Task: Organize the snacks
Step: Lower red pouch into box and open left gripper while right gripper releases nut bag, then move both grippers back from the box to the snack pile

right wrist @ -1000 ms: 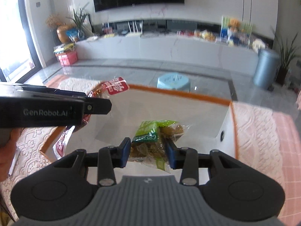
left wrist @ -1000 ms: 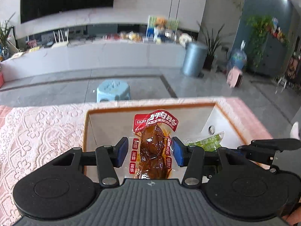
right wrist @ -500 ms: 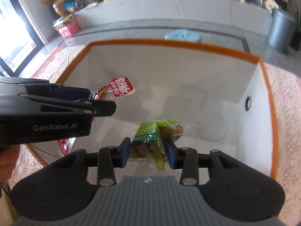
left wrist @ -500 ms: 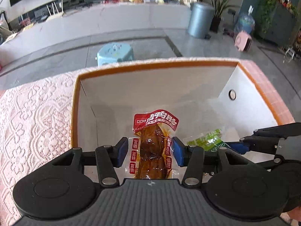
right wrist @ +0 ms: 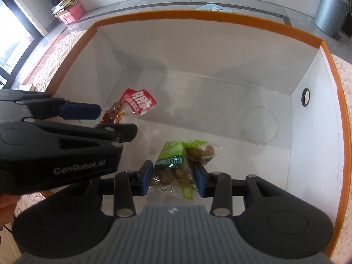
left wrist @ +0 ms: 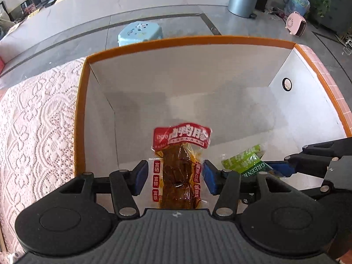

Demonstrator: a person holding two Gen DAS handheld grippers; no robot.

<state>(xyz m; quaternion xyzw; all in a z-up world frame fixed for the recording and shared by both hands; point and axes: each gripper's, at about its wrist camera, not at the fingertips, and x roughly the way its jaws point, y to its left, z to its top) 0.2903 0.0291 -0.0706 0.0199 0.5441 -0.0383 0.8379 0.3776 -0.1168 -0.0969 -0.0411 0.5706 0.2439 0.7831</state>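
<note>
Printed "GenRobot.AI" in pale letters on the black side of the left gripper (right wrist: pixel 100 118), seen from the right wrist. Green band of the green snack packet (right wrist: pixel 173 165) lettered "GREEN", the rest cut off or creased; a dark digit string on its clear film, too small to read surely. Red header of the red snack packet (left wrist: pixel 178 165) carrying large white Chinese characters, smaller red labels down both sides.

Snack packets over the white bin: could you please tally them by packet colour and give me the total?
Red packet, between the opening jaws of the left gripper: 1
Green packet, clamped in the right gripper: 1
Total: 2 packets, both over the white bin with the orange rim; no other packet shows inside it.
</note>
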